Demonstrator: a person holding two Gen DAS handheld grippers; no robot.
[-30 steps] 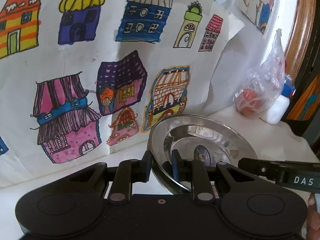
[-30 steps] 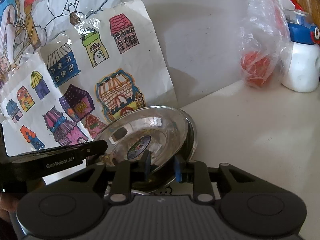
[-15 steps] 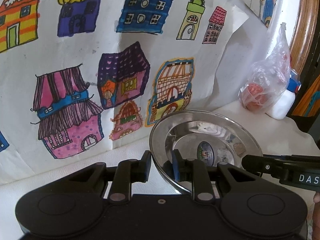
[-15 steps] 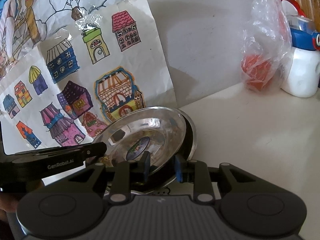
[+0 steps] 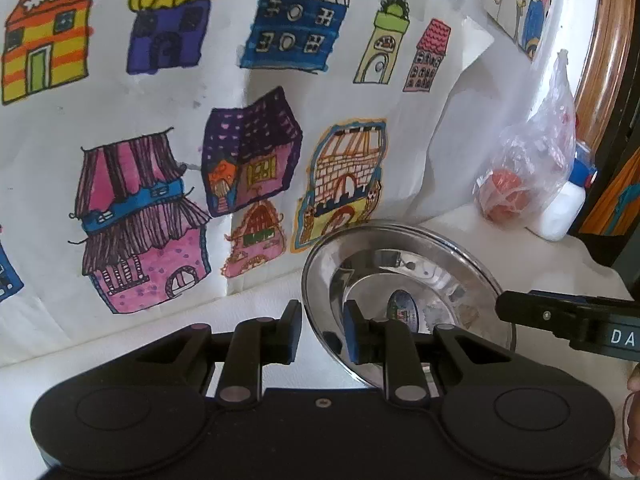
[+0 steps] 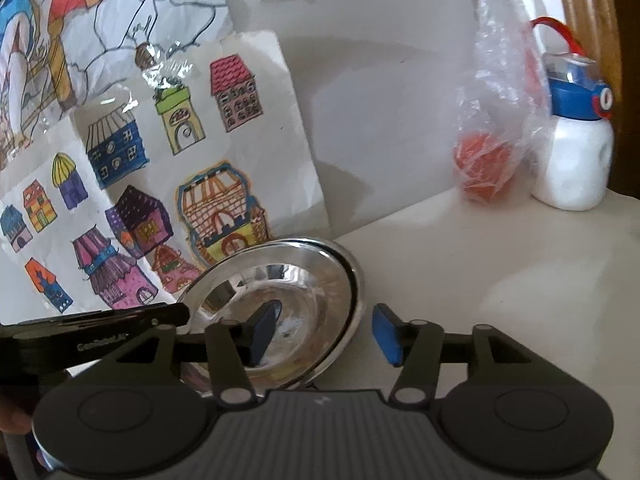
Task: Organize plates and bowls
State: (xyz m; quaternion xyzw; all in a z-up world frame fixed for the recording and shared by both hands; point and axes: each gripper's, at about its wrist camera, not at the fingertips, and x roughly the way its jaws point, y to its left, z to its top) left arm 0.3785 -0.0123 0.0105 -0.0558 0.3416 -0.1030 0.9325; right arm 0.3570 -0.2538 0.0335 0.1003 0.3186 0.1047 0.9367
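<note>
A shiny steel plate (image 5: 404,276) with a sticker in its middle is held tilted just above the white tabletop (image 6: 500,272). My left gripper (image 5: 321,330) is shut on the plate's left rim, one pad inside and one outside. My right gripper (image 6: 326,330) is open, its blue pads (image 6: 386,334) standing apart on either side of the plate's right rim (image 6: 352,280). A second steel rim shows right under the plate in the right wrist view; I cannot tell whether they touch.
Children's drawings of coloured houses (image 5: 240,152) hang on the wall right behind the plate. A clear plastic bag with red fruit (image 6: 486,168) and a white bottle with a blue lid (image 6: 572,152) stand at the back right of the table.
My right gripper has opened and let go of the plate's right rim. The left gripper keeps its hold, and the plate has stayed in about the same place.
</note>
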